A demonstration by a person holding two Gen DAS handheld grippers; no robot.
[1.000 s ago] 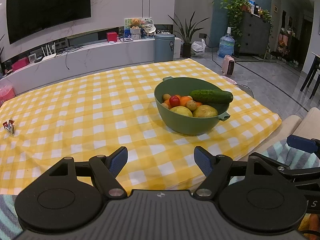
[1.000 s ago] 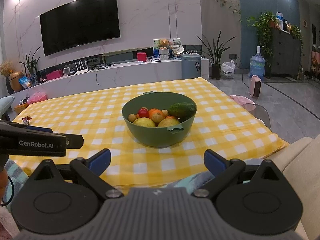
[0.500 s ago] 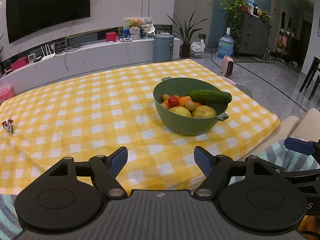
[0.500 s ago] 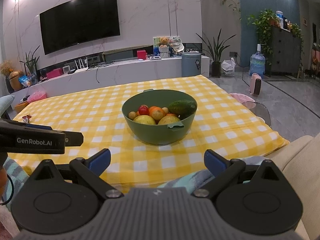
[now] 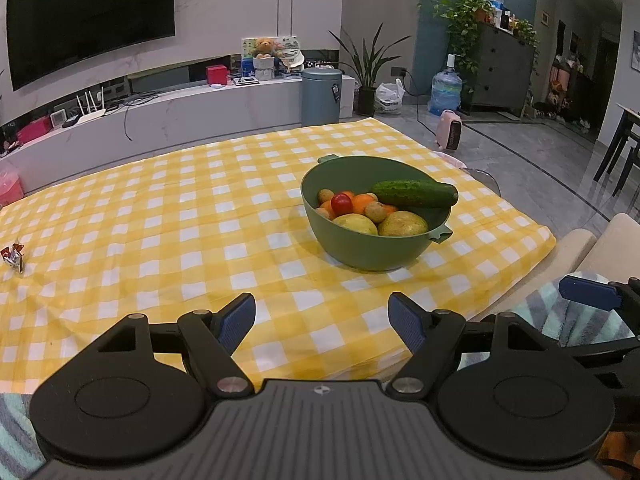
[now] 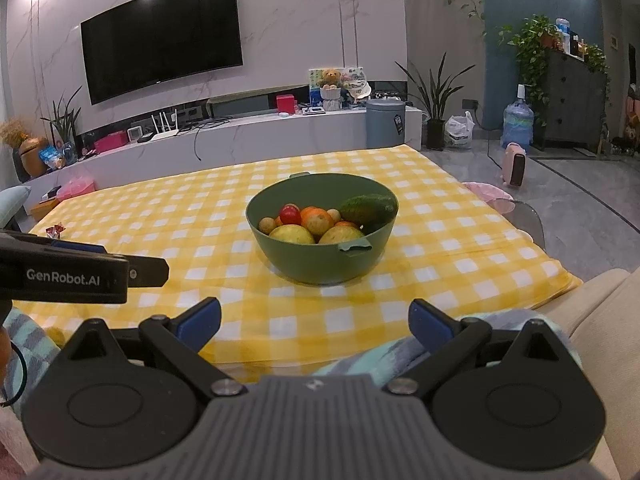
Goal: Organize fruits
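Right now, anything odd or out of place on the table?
Small crumpled red wrapper lies alone near the cloth's far left edge, away from the bowl. The cucumber juts past the bowl's rim. Nothing spilled or damaged.

both cameras sit low at the near edge of the table (image 5: 160, 216), each looking forward between its own spread fingers toward the tv wall. the left view sees the bowl (image 5: 372, 248) right of centre, the right view (image 6: 320, 260) centres it; both share it.
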